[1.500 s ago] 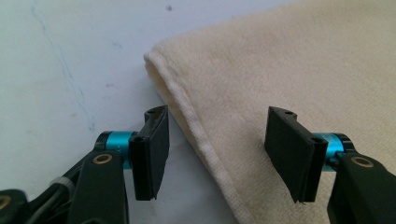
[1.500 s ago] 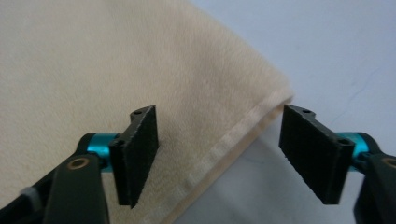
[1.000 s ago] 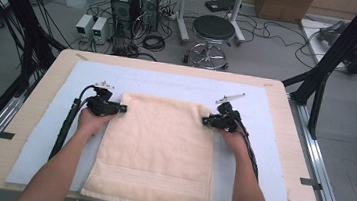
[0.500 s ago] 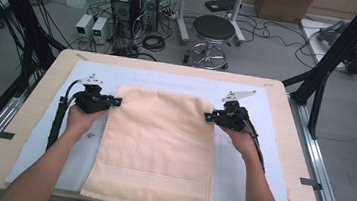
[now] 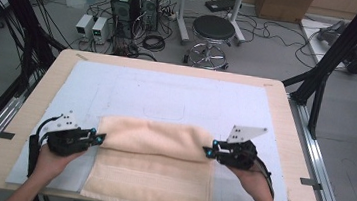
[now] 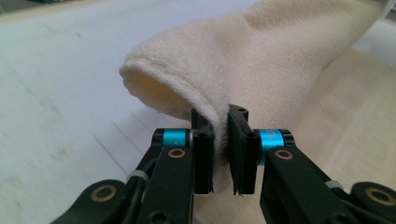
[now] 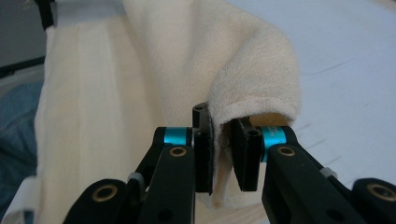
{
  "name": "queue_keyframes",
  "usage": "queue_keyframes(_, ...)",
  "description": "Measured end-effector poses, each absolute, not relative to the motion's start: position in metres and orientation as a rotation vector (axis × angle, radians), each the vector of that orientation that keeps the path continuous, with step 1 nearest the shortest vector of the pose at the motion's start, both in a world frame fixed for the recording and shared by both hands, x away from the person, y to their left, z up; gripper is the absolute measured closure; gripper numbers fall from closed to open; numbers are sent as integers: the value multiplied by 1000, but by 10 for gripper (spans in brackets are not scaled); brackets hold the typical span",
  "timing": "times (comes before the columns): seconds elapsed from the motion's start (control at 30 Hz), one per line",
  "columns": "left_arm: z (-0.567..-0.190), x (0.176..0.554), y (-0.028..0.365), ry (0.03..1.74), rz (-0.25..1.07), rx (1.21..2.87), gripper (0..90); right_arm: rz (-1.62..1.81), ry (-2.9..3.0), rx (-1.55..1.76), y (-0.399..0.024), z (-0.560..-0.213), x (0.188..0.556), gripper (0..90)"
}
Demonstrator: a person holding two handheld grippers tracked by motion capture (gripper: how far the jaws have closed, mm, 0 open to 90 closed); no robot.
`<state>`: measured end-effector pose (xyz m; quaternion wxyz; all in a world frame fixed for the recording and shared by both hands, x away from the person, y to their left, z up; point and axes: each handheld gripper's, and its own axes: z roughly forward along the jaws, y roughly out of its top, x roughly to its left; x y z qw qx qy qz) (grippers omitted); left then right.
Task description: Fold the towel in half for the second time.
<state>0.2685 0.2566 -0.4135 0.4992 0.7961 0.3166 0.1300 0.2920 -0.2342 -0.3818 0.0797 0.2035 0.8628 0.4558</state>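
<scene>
both tools (image 5: pixel 100 136) (image 5: pixel 207 153) have pulled the towel's (image 5: pixel 155 138) far edge nearer.

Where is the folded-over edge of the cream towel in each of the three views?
High view: folded edge lower centre, between both grippers.
Left gripper view: folded edge centre, above the jaws.
Right gripper view: folded edge centre right, over the jaws.
Shared landmark: pale blue mat.

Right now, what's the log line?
work: folding towel | left gripper: shut on towel | right gripper: shut on towel | far edge lifted above table
</scene>
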Motion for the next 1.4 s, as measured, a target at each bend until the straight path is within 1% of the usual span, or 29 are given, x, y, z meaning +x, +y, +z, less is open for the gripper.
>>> queue_keyframes(0.17, -422, 253, 262, 758, 272, 1972, 788, 1323, 2627, 615, -234, -401, 269, 790)
queue_keyframes(0.3, -428, 246, 269, 776, 252, 1999, 760, 1309, 2644, 636, -240, -408, 263, 750)
queue_keyframes(0.4, -430, 243, 278, 805, 259, 1995, 722, 1302, 2628, 682, -247, -409, 264, 696)
queue_keyframes(0.47, -429, 243, 281, 817, 265, 1987, 693, 1301, 2606, 712, -250, -408, 266, 639)
queue_keyframes(0.53, -426, 244, 283, 816, 274, 1982, 669, 1306, 2591, 738, -252, -406, 269, 618)
queue_keyframes(0.6, -423, 245, 282, 811, 288, 1980, 641, 1302, 2577, 747, -253, -403, 272, 571)
queue_keyframes(0.7, -418, 249, 281, 799, 300, 1983, 617, 1294, 2565, 764, -254, -400, 277, 529)
queue_keyframes(0.9, -414, 255, 277, 788, 311, 1984, 595, 1289, 2560, 793, -254, -397, 282, 488)
queue_keyframes(1.17, -404, 263, 270, 769, 332, 1992, 525, 1274, 2549, 785, -251, -392, 289, 432)
queue_keyframes(1.4, -396, 278, 259, 754, 340, 2005, 477, 1257, 2548, 803, -247, -389, 301, 396)
